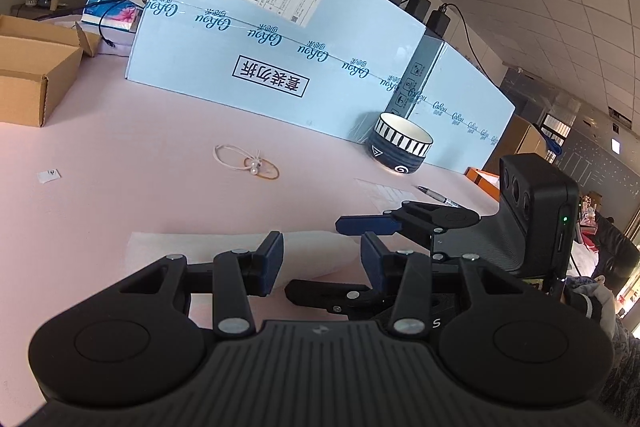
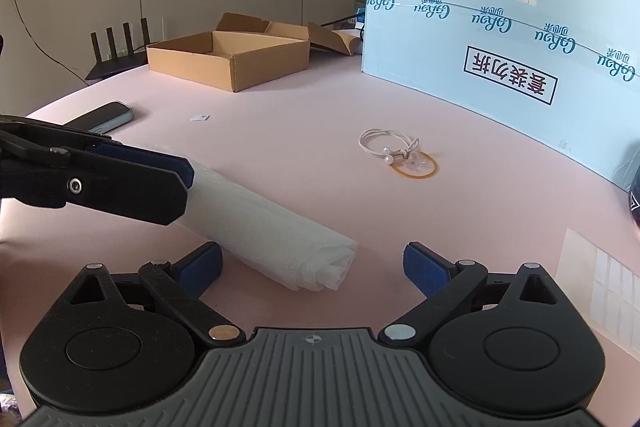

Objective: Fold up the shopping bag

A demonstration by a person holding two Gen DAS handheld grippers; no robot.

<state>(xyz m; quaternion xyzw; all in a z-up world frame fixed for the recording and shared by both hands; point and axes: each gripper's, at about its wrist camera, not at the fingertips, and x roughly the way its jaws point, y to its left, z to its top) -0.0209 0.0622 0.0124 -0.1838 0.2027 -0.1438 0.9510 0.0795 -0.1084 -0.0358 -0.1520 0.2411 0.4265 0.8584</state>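
The white shopping bag (image 2: 268, 227) lies rolled into a long bundle on the pink table (image 2: 304, 115). In the left wrist view the bag (image 1: 316, 251) lies just beyond my left gripper (image 1: 322, 259), whose jaws stand open around its width. My right gripper (image 2: 312, 265) is open, its jaws wide on either side of the roll's near end, not touching it. The left gripper's fingers (image 2: 132, 179) reach in from the left over the roll's far end. The right gripper's fingers (image 1: 368, 225) show in the left wrist view, beside the bag.
A hair tie with pearls and a rubber band (image 2: 400, 155) lie mid-table. A big light-blue carton (image 2: 500, 27) stands behind. An open cardboard box (image 2: 228, 59), a phone (image 2: 104, 117), a striped bowl (image 1: 400, 147), a pen (image 1: 440, 197) and a paper sheet (image 2: 600, 283) lie around.
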